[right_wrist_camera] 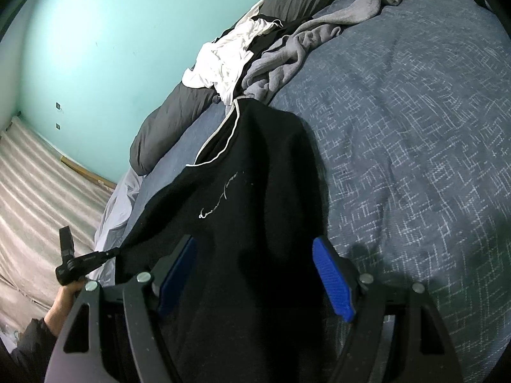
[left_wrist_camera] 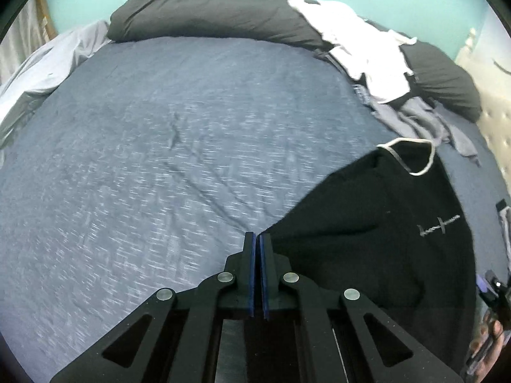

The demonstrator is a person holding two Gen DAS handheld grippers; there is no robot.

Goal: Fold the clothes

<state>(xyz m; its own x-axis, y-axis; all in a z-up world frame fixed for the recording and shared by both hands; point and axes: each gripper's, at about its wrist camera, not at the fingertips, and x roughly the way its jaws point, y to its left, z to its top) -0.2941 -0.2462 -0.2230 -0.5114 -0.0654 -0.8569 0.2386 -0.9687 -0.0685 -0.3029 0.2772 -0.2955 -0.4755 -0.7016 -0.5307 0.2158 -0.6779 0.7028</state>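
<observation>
Pinching a corner of the black shirt (left_wrist_camera: 367, 239), the left hand-held gripper (left_wrist_camera: 257, 242) has its blue-lined fingers pressed together on the fabric edge. In the right wrist view the right hand-held gripper (right_wrist_camera: 257, 274) is spread wide, its blue pads (right_wrist_camera: 332, 279) on either side of the shirt, which drapes between them without being clamped. The shirt, with white-trimmed collar (right_wrist_camera: 217, 140), stretches across the blue patterned bed (left_wrist_camera: 159, 159). Farther off, a white garment (right_wrist_camera: 223, 60) and grey garment (right_wrist_camera: 287, 57) lie heaped against dark pillows (left_wrist_camera: 207, 12).
</observation>
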